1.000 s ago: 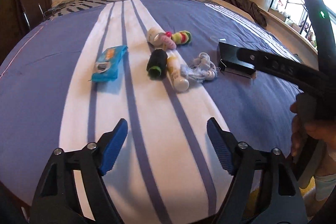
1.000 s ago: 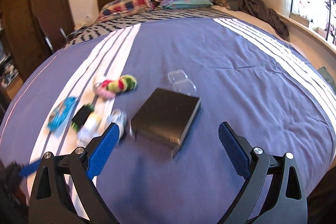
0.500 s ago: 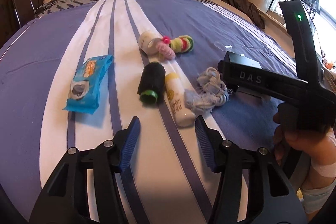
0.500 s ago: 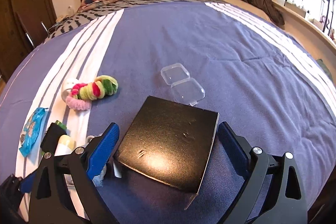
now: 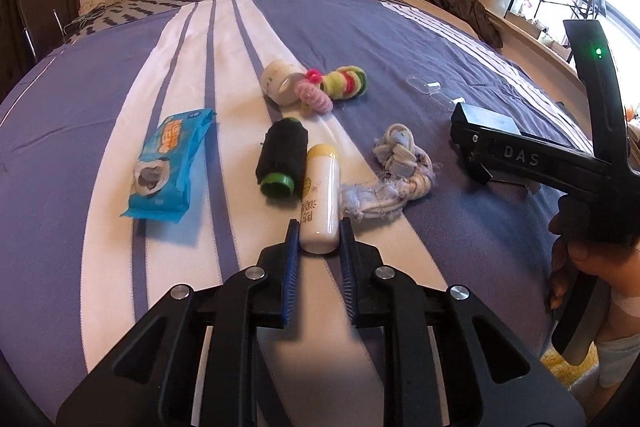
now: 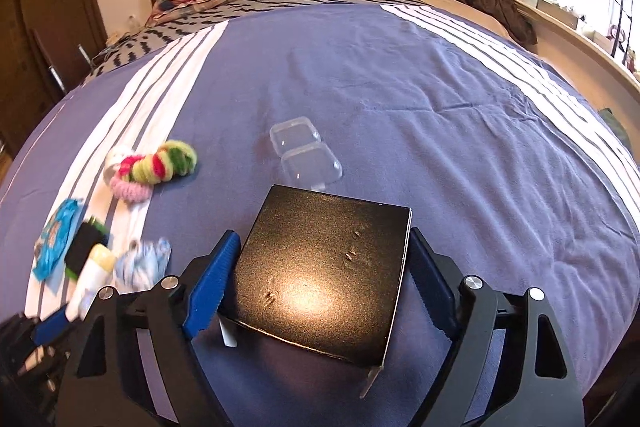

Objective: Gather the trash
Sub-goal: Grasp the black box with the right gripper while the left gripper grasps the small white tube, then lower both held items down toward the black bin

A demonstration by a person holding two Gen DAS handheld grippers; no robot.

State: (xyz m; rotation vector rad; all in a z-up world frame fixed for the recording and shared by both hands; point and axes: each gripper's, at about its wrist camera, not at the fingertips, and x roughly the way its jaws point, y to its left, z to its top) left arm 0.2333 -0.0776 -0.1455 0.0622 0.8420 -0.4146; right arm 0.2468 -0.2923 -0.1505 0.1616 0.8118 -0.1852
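Here the left hand-held gripper [image 5: 319,235] was clenched on the white tube [image 5: 321,197] lying on the bed [image 5: 400,39], while the right hand-held gripper [image 6: 320,271], jaws closing, seemingly straddled the black box [image 6: 324,275] without pressing.

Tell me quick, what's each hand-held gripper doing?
Left hand-held gripper: shut on the white bottle.
Right hand-held gripper: closing around the black box, pads not clearly pressing yet.
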